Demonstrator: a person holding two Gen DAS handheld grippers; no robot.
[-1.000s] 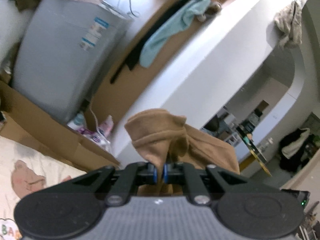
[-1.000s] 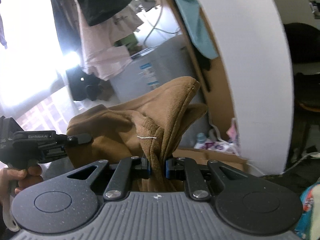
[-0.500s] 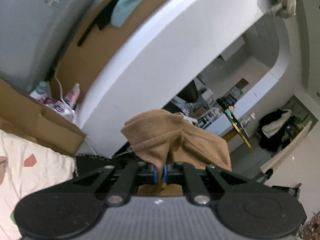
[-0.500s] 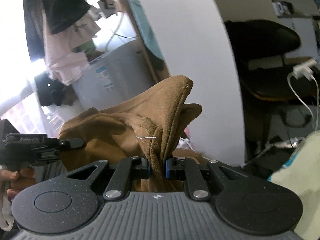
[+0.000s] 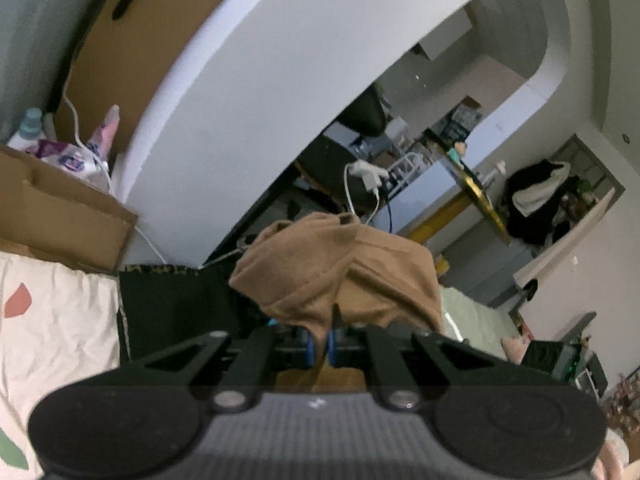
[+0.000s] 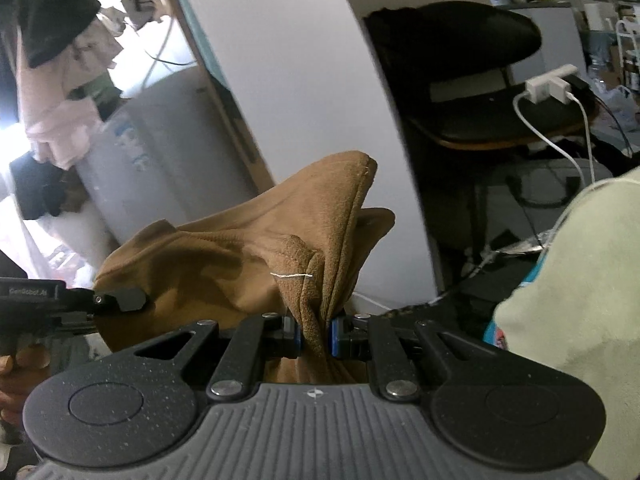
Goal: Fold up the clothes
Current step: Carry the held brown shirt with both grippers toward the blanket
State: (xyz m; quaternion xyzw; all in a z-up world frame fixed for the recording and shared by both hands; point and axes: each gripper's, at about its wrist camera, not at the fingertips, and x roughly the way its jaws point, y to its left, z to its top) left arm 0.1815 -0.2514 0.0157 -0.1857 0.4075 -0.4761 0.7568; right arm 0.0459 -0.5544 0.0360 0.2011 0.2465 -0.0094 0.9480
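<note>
A: Between the two tools, the brown garment [image 6: 224, 256] hangs in the air, pinched at two places. The right gripper [image 6: 315, 334] has its jaws drawn narrow on a thick gathered bunch of the cloth; the left gripper [image 5: 320, 346] is clamped nearly flat on a thinner fold.

B: Why two holds?

A: I'd judge it is to stretch the span between them, so the piece can be laid out flat before folding. In the right wrist view the left gripper [image 6: 120, 300] shows at the far left, its tip at the cloth's other end, a hand [image 6: 18, 364] beneath it.

B: Where could it go down?

A: Low on the left there is a cream patterned bedcover [image 5: 56, 328], with a dark leopard-edged cloth [image 5: 176, 304] just beside it. A pale green fabric [image 6: 576, 296] lies near right.

B: Anything tight?

A: The cardboard box [image 5: 68, 216] borders the bedcover's far side, and the white wall [image 5: 256, 92] and a white charging cable [image 5: 352, 196] lie beyond. Loose hems could snag there.
</note>
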